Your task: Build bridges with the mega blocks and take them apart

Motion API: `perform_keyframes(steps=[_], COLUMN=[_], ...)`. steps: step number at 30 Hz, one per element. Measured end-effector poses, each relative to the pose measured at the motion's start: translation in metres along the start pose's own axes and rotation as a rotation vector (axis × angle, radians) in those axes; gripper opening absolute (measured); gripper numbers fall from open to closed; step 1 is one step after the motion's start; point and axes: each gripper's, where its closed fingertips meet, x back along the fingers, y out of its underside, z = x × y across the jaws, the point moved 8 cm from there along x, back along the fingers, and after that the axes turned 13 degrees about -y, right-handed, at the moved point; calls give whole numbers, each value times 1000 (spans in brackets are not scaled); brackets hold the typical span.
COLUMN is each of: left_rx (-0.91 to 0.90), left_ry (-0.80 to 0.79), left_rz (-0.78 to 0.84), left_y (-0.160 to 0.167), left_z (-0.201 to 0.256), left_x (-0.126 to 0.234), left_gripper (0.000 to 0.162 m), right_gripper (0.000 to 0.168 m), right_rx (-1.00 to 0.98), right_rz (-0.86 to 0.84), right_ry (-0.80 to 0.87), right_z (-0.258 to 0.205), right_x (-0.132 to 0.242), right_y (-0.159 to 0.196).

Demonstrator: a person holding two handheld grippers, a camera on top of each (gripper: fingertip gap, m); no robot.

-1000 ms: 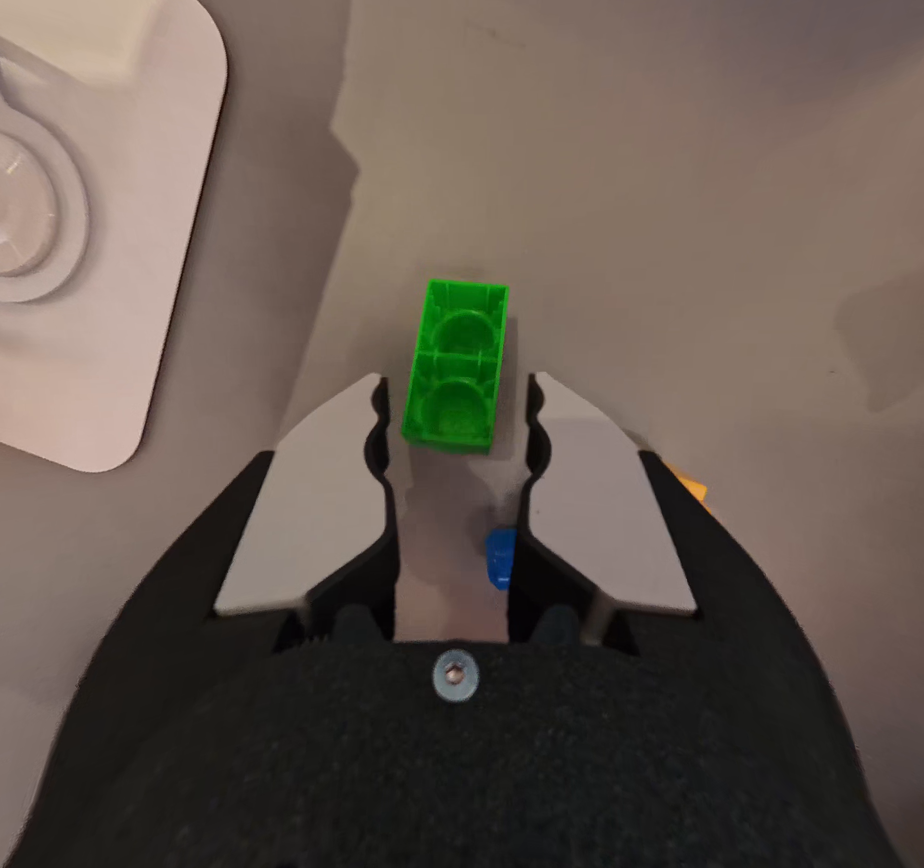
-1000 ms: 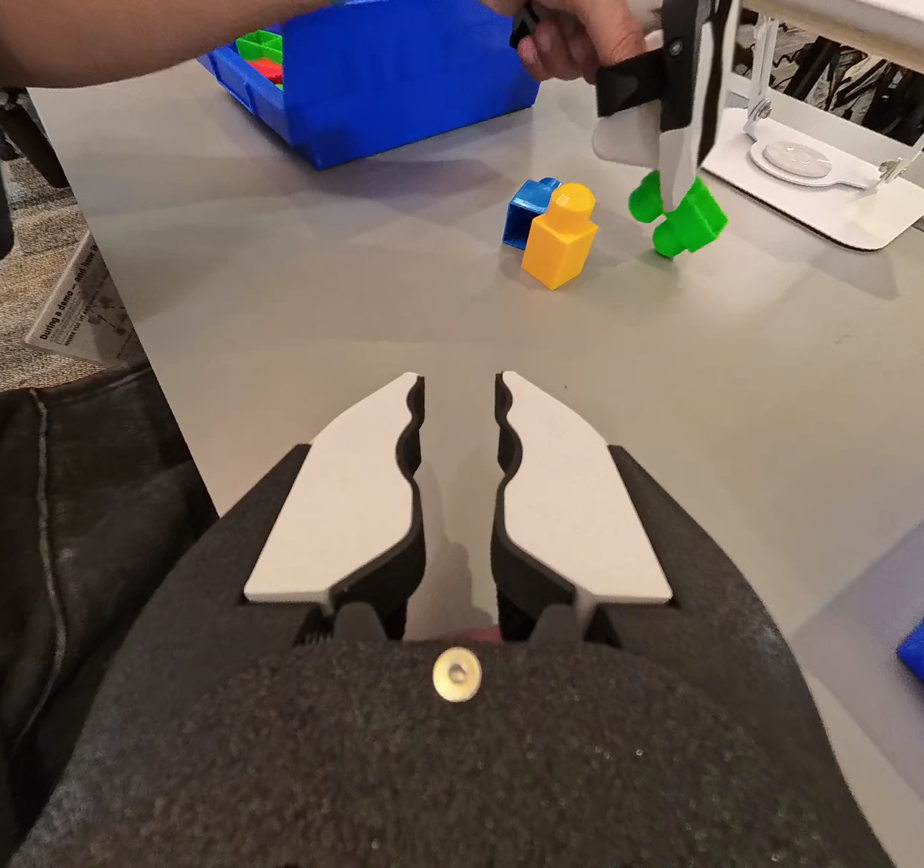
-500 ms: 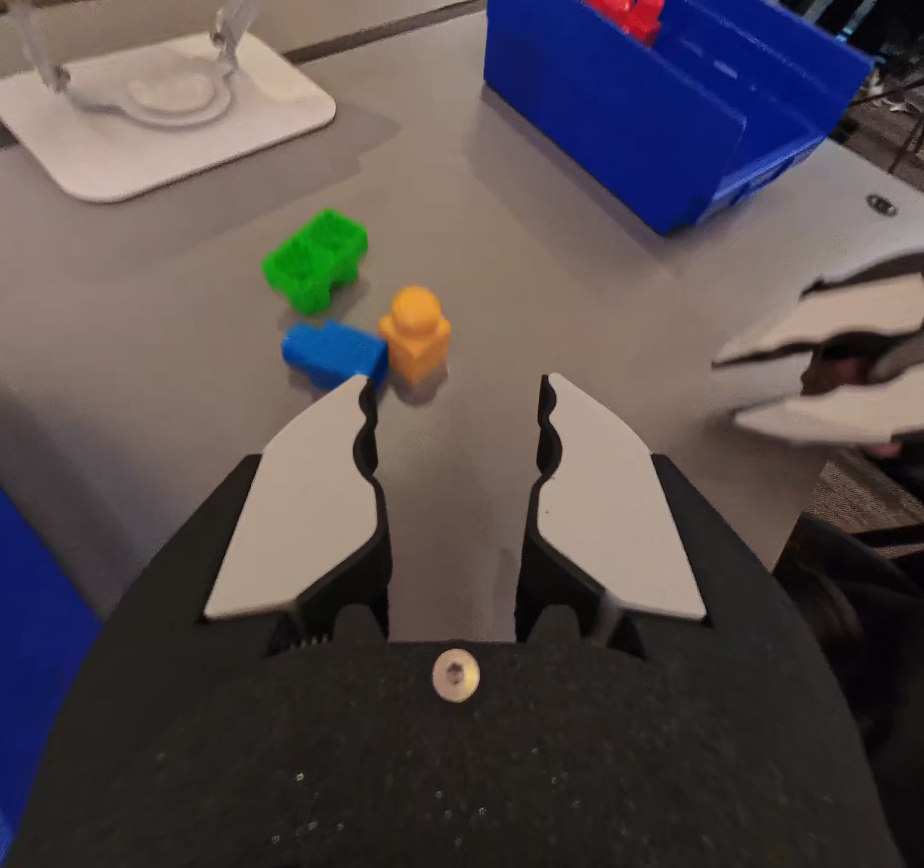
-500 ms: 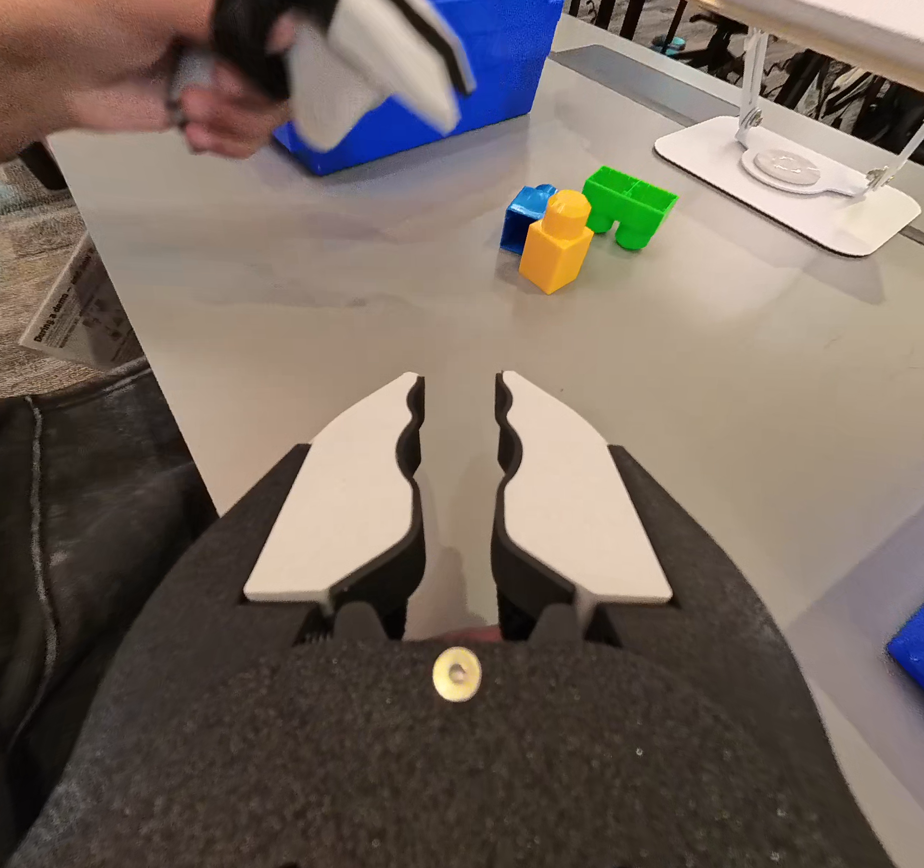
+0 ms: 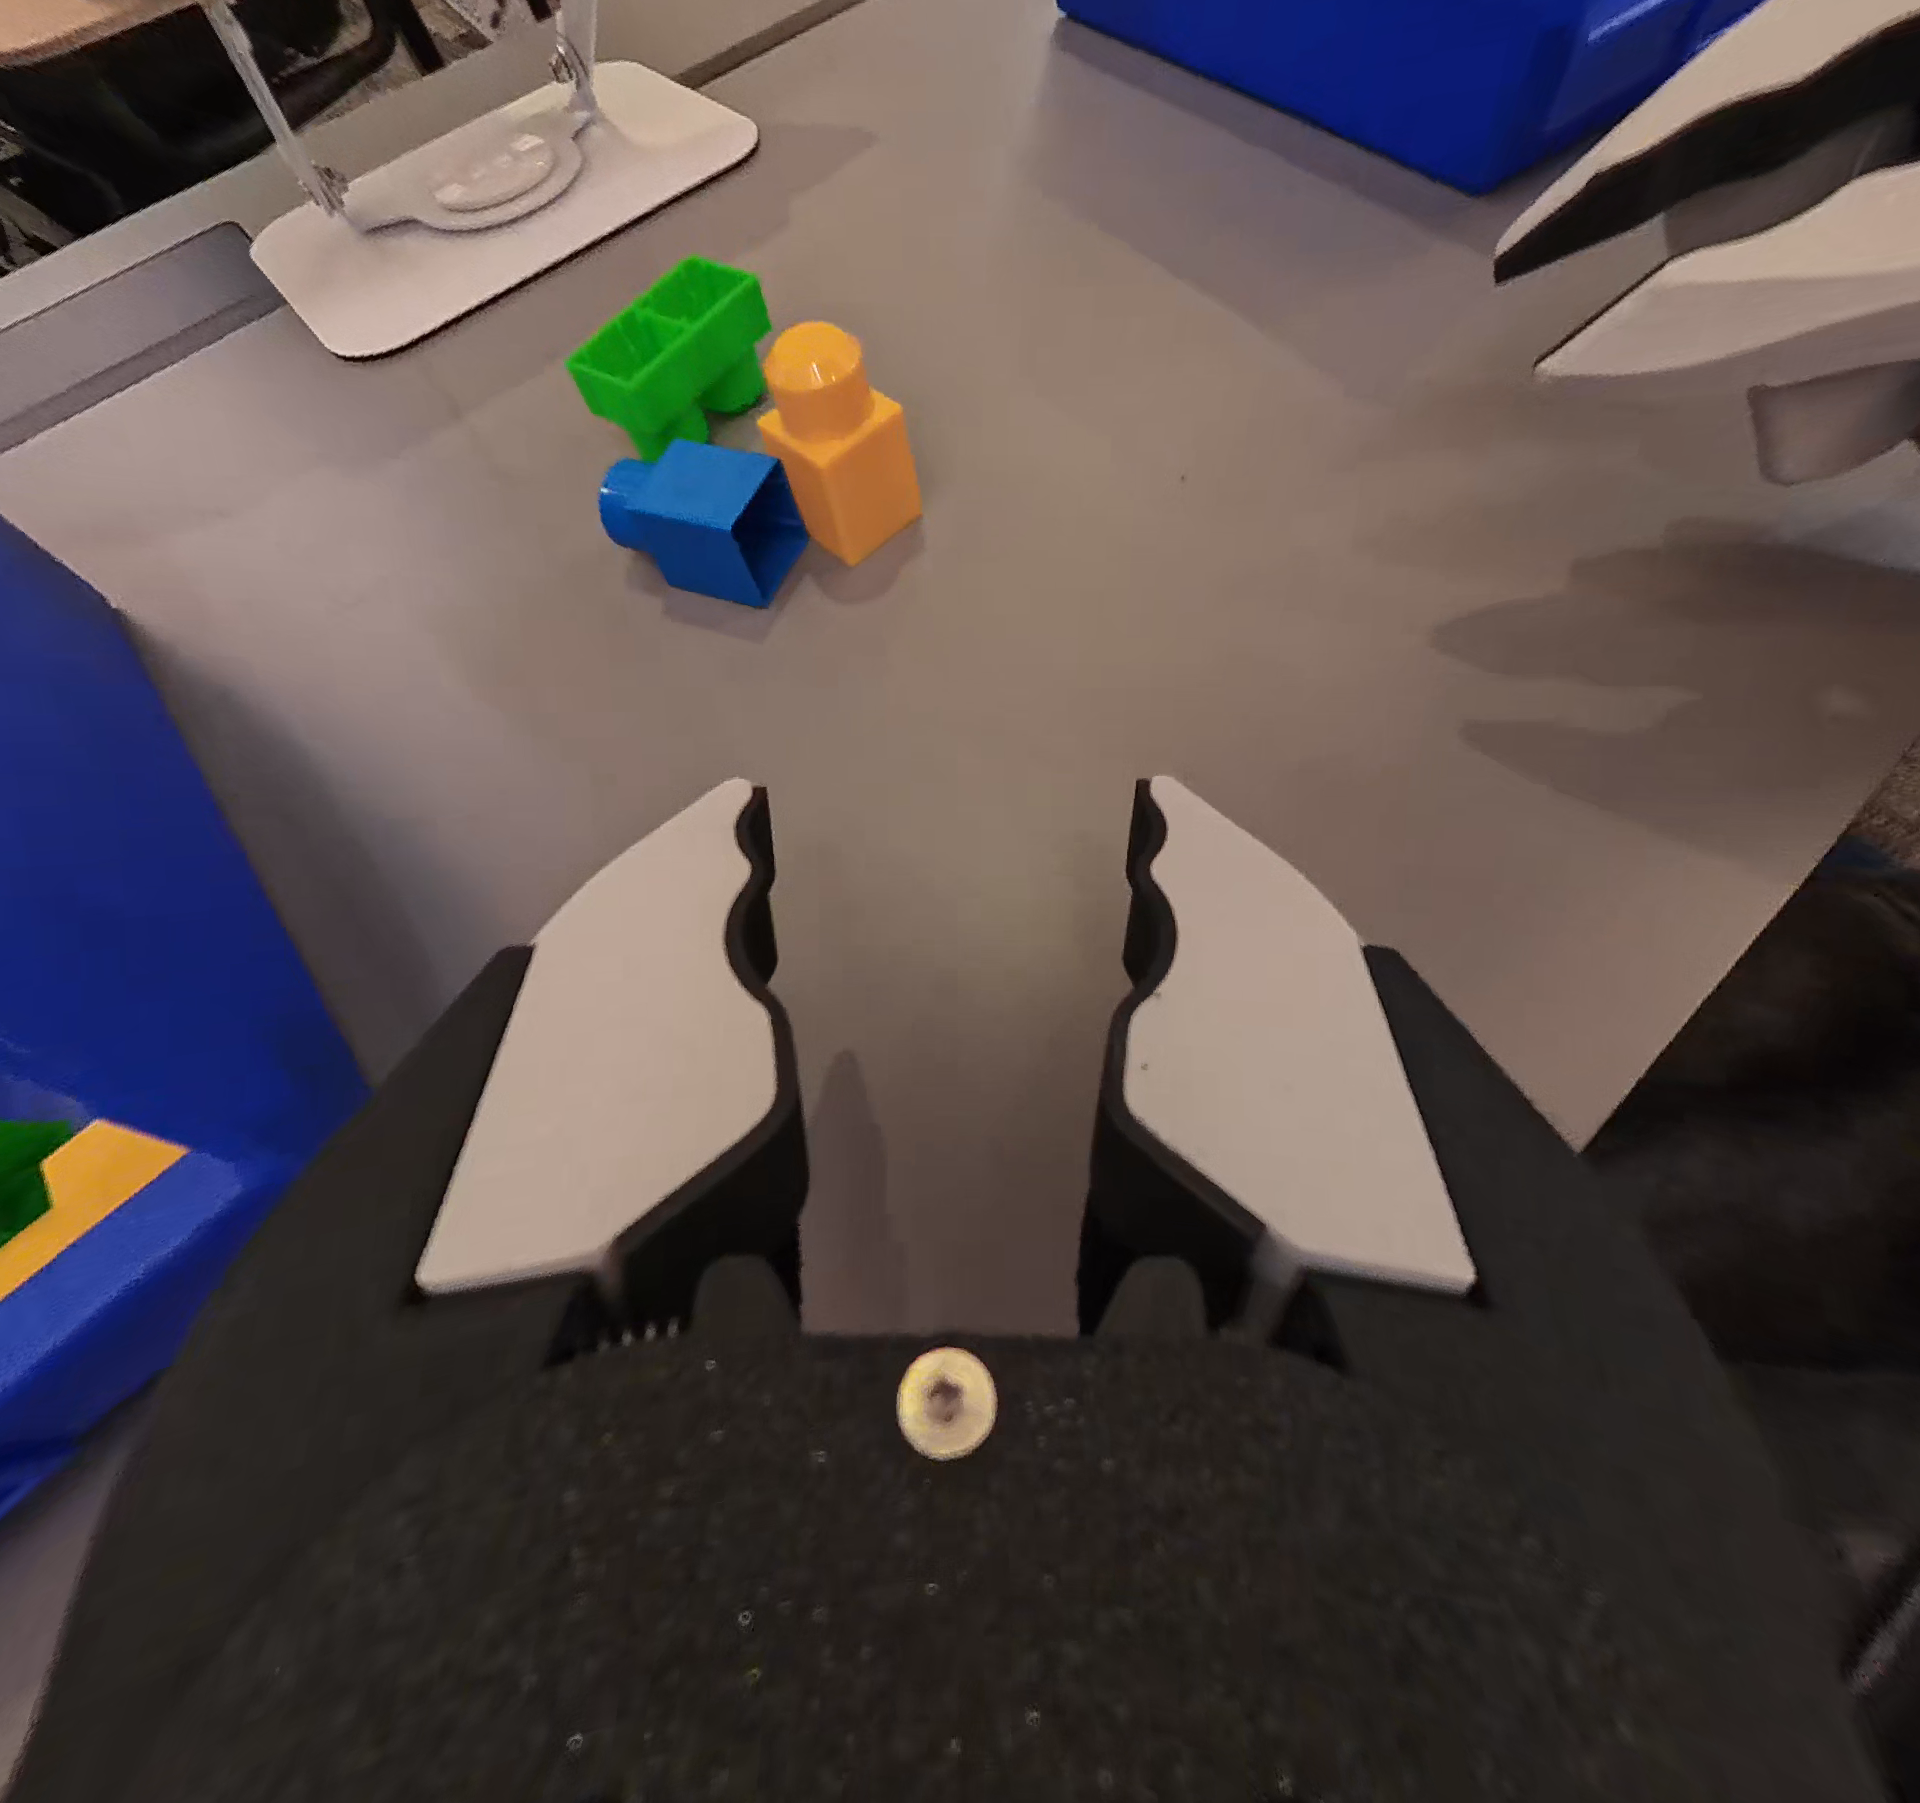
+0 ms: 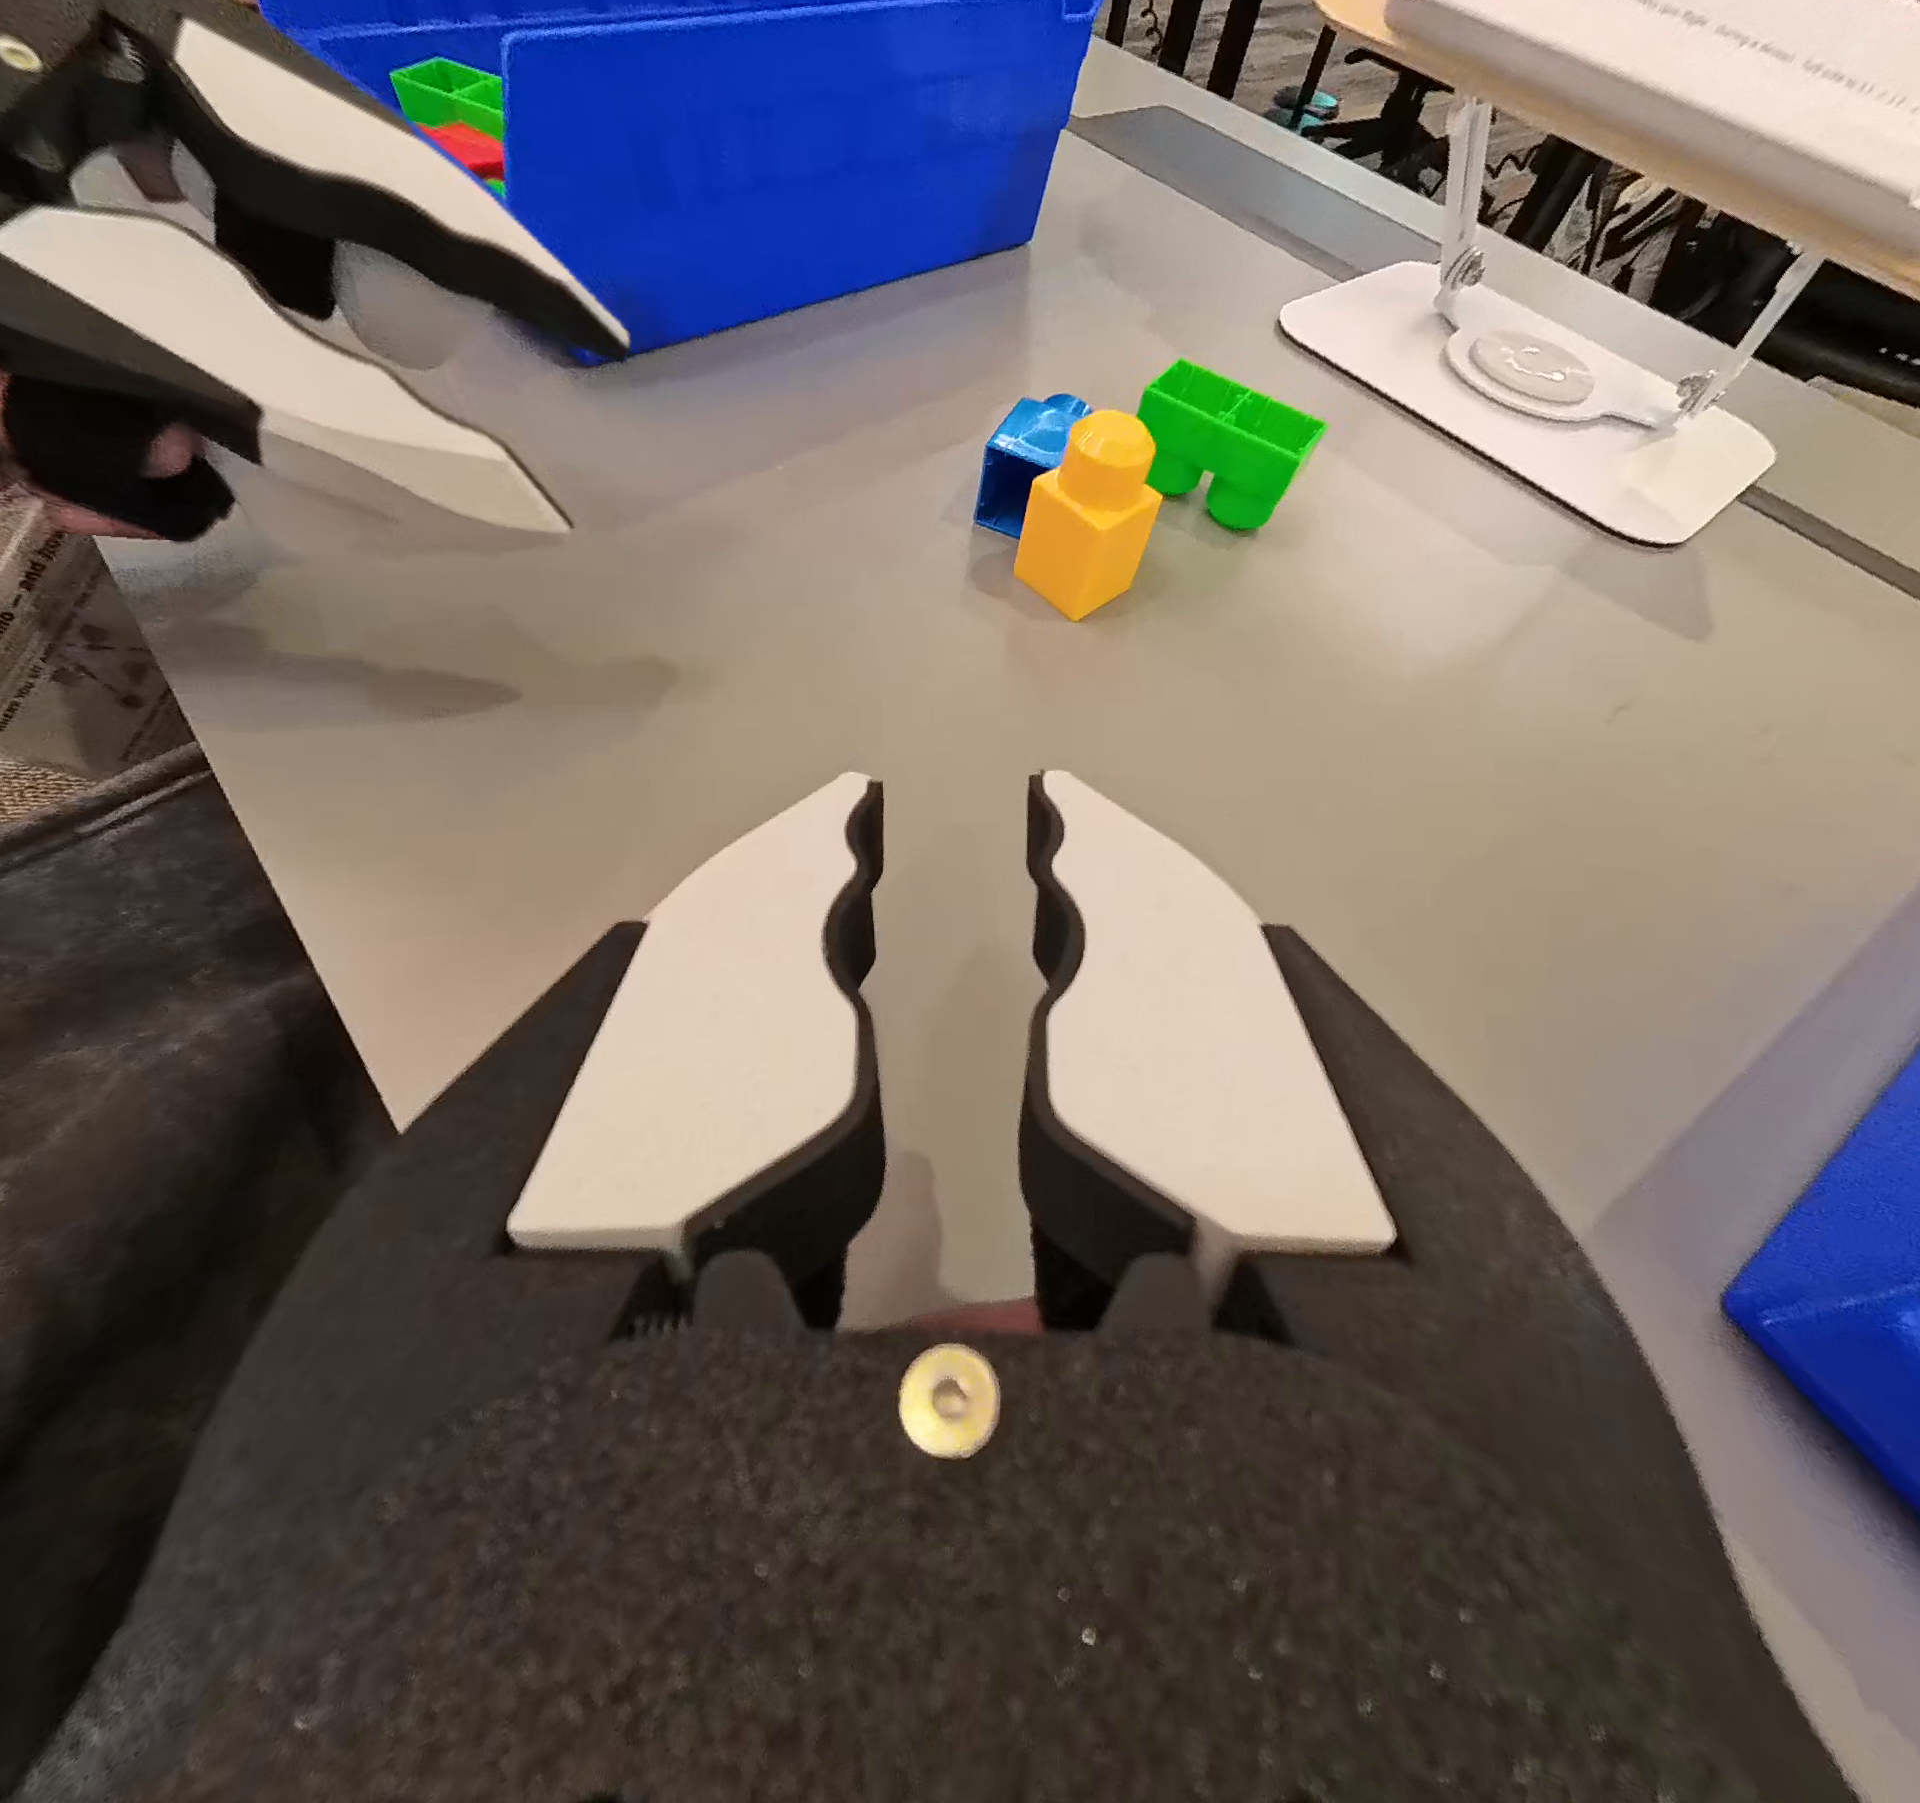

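Observation:
Three loose blocks sit close together on the grey table. A green two-stud block point(image 5: 670, 356) point(image 6: 1231, 439) lies upside down on its studs. A blue one-stud block point(image 5: 707, 522) point(image 6: 1013, 465) lies on its side. A yellow one-stud block point(image 5: 842, 449) point(image 6: 1091, 522) stands upright beside them. My left gripper point(image 5: 948, 803) is open and empty, above the table well short of the blocks; it also shows at the left of the right wrist view point(image 6: 561, 423). My right gripper point(image 6: 956, 797) is open with a narrow gap and empty; it shows at the right of the left wrist view point(image 5: 1527, 309).
A blue bin point(image 6: 790, 143) point(image 5: 1351, 39) holding green and red blocks stands behind the blocks. A second blue bin point(image 5: 114, 922) point(image 6: 1839, 1275) sits near the front. A white stand base point(image 5: 499, 205) point(image 6: 1538, 392) stands just beyond the green block. A dark garment point(image 6: 125, 1026) lies at the table's near edge.
My left gripper let go of the green block, which now rests upside down beside the other two, and pulled back and away from the blocks. My right gripper has stayed put.

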Motion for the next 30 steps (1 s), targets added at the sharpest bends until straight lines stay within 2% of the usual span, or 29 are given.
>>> perform_keyframes(steps=[8,15,19,23,28,29,30], left_rx=[-30,-99,-249,-329,-321,-313,-300], left_ry=[23,81,84,134,169,169,175], left_rz=[-49,-105,-77,-79,-194,-202,-207], left_y=[-4,-31,-53,-72,-74,-74,-73], left_z=[-4,-25,-21,-11,-11,-13,-14], left_x=[-20,-74,-98,-121,-144,-146,-147], left_gripper=[65,69,71,66,64,61,50], right_gripper=[26,26,26,26,26,26,26], right_rx=[-3,-19,-32,-36,-33,-34,-36], right_rz=[-18,-20,-12,-15,-12,-11,-9], right_ry=[-1,-5,-4,-3,3,5,4], right_z=[0,4,7,8,10,10,11], right_x=[-1,-2,0,0,2,3,3], right_y=[7,10,10,11,11,11,11])
